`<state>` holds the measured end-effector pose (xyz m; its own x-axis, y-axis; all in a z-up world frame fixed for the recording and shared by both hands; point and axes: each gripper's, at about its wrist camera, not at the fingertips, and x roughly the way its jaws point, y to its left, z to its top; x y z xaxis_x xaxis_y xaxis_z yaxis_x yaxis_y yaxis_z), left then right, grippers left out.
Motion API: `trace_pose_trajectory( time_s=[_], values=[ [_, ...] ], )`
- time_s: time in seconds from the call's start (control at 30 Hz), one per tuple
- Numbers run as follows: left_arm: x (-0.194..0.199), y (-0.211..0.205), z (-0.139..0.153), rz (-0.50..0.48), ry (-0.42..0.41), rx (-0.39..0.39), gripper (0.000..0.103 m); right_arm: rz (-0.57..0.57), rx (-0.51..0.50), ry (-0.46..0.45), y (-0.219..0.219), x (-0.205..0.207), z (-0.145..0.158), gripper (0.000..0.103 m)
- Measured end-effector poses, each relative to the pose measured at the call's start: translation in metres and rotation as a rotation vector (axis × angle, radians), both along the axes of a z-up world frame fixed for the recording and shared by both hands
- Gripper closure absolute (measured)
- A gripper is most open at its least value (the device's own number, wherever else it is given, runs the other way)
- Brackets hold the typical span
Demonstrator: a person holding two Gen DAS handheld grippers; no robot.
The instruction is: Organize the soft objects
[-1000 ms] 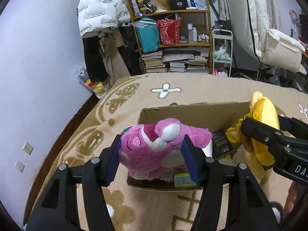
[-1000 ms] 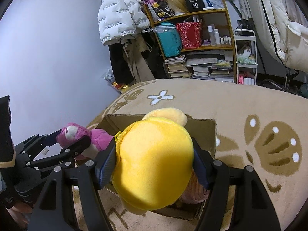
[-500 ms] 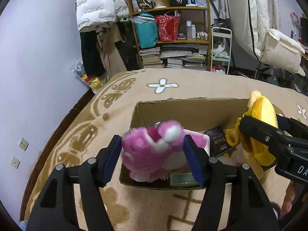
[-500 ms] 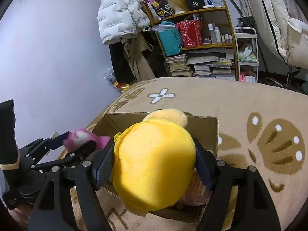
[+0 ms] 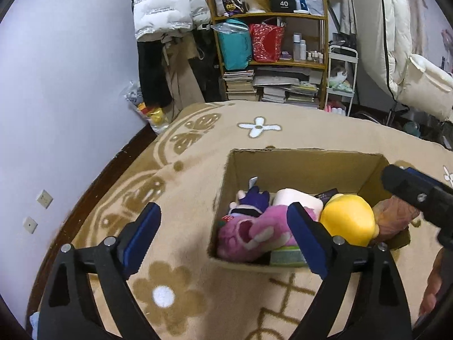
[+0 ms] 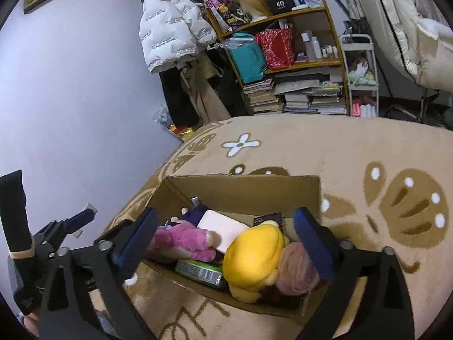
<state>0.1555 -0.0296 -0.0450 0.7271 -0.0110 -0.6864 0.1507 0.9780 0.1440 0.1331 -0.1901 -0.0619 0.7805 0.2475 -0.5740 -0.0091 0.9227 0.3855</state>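
An open cardboard box (image 5: 305, 167) (image 6: 240, 189) stands on a beige patterned rug. Inside lie a pink plush (image 5: 254, 232) (image 6: 181, 240), a yellow plush (image 5: 348, 221) (image 6: 254, 257), a dusky pink soft toy (image 6: 297, 269) (image 5: 393, 218) and a small purple figure (image 5: 252, 201). My left gripper (image 5: 223, 238) is open and empty, above the box's near left corner. My right gripper (image 6: 226, 243) is open and empty, directly above the box with the toys between its fingers.
A white block (image 6: 223, 229), a green packet (image 6: 201, 272) and a dark packet (image 6: 267, 219) also lie in the box. The rug (image 5: 184, 170) spreads all round. A cluttered bookshelf (image 5: 271, 56) and hanging coats (image 5: 167, 8) stand behind, a wall at the left.
Both grippers opened and let go: the pink plush and the yellow plush dropped into the box. Both grippers have drawn back above it.
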Motion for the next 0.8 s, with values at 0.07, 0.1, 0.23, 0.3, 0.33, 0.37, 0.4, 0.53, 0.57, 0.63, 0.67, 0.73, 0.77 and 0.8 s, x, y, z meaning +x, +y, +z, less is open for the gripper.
trace_pose_trajectory(
  time_s=[0.07, 0.1, 0.23, 0.3, 0.33, 0.37, 0.4, 0.53, 0.57, 0.63, 0.67, 0.73, 0.77, 0.8],
  values=[
    [-0.005, 0.004, 0.005, 0.01, -0.005, 0.01, 0.004, -0.011, -0.009, -0.009, -0.001, -0.007, 0.007, 0.0],
    [-0.007, 0.006, 0.007, 0.014, -0.01, 0.016, 0.003, -0.012, -0.008, -0.015, -0.002, -0.012, 0.013, 0.0],
    [-0.022, 0.013, 0.024, 0.013, -0.046, 0.011, 0.002, -0.023, -0.022, -0.043, -0.005, -0.027, 0.033, 0.0],
    [-0.031, 0.016, 0.034, 0.009, -0.064, 0.008, 0.001, -0.028, -0.036, -0.058, -0.006, -0.037, 0.044, 0.0],
    [-0.035, 0.017, 0.04, 0.004, -0.071, 0.008, 0.001, -0.026, -0.039, -0.064, -0.006, -0.041, 0.048, 0.0],
    [-0.04, 0.018, 0.045, 0.0, -0.081, 0.009, 0.001, -0.026, -0.046, -0.071, -0.006, -0.046, 0.053, 0.0],
    [-0.045, 0.019, 0.049, -0.003, -0.088, 0.011, 0.001, -0.026, -0.056, -0.08, -0.005, -0.052, 0.058, 0.0],
    [-0.064, 0.025, 0.07, -0.009, -0.114, 0.005, 0.001, -0.028, -0.069, -0.111, -0.005, -0.071, 0.073, 0.0],
    [-0.068, 0.027, 0.075, -0.01, -0.118, 0.002, 0.001, -0.029, -0.071, -0.115, -0.005, -0.075, 0.076, 0.0],
    [-0.078, 0.031, 0.084, -0.005, -0.135, -0.005, 0.001, -0.033, -0.076, -0.127, -0.005, -0.087, 0.082, 0.0],
    [-0.083, 0.034, 0.087, -0.004, -0.14, -0.011, 0.001, -0.034, -0.081, -0.132, -0.004, -0.092, 0.085, 0.0],
    [-0.092, 0.037, 0.092, -0.005, -0.149, -0.019, 0.001, -0.039, -0.095, -0.139, -0.003, -0.099, 0.087, 0.0],
    [-0.097, 0.039, 0.094, -0.008, -0.157, -0.018, 0.001, -0.044, -0.105, -0.145, -0.002, -0.105, 0.088, 0.0],
    [-0.103, 0.04, 0.096, -0.007, -0.171, -0.01, 0.001, -0.047, -0.108, -0.146, -0.002, -0.109, 0.087, 0.0]
  ],
)
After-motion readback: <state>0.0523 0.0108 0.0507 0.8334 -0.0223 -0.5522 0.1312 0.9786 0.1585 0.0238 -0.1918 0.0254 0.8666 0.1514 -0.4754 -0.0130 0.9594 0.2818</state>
